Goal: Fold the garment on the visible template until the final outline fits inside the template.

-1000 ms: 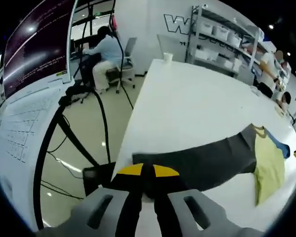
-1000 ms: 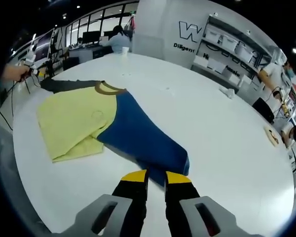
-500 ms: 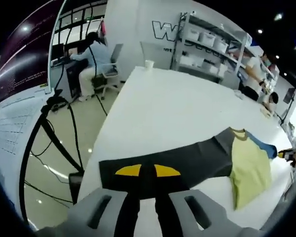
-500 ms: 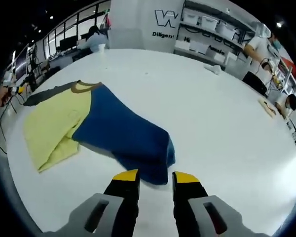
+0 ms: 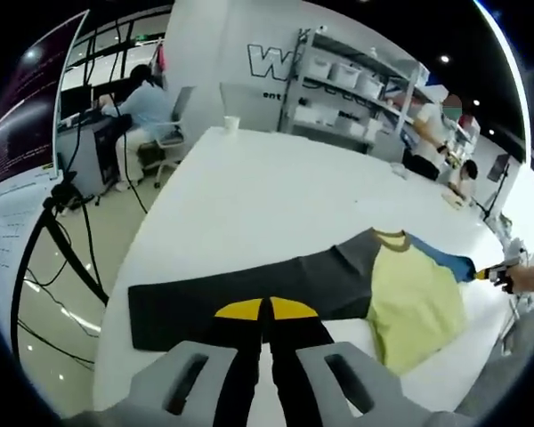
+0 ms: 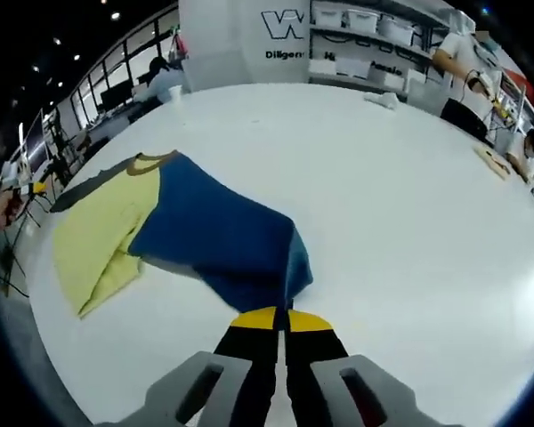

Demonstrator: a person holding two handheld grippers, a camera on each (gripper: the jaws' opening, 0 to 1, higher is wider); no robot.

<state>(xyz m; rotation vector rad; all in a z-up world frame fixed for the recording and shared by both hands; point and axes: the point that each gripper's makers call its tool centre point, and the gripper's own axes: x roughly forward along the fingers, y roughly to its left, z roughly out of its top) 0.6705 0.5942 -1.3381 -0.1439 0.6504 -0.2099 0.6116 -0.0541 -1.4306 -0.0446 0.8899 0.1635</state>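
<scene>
Left gripper (image 5: 266,309) pinches the garment's (image 5: 276,289) grey sleeve; right gripper (image 6: 280,318) pinches the blue sleeve (image 6: 249,267). Garment lies spread on white table (image 6: 409,205). Paper cup (image 5: 231,124), shelving (image 5: 356,71) well beyond.

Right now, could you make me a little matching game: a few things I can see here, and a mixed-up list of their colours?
Things:
1. Sleeve under the left gripper
2. Sleeve at the right gripper
3. Middle panel of the garment
4. Table

Colours:
A. white
B. pale yellow
C. dark grey
D. blue

Pairs: 1-C, 2-D, 3-B, 4-A. The grey sleeve lies flat under the left fingers; the blue sleeve bunches up where the right fingers meet.
</scene>
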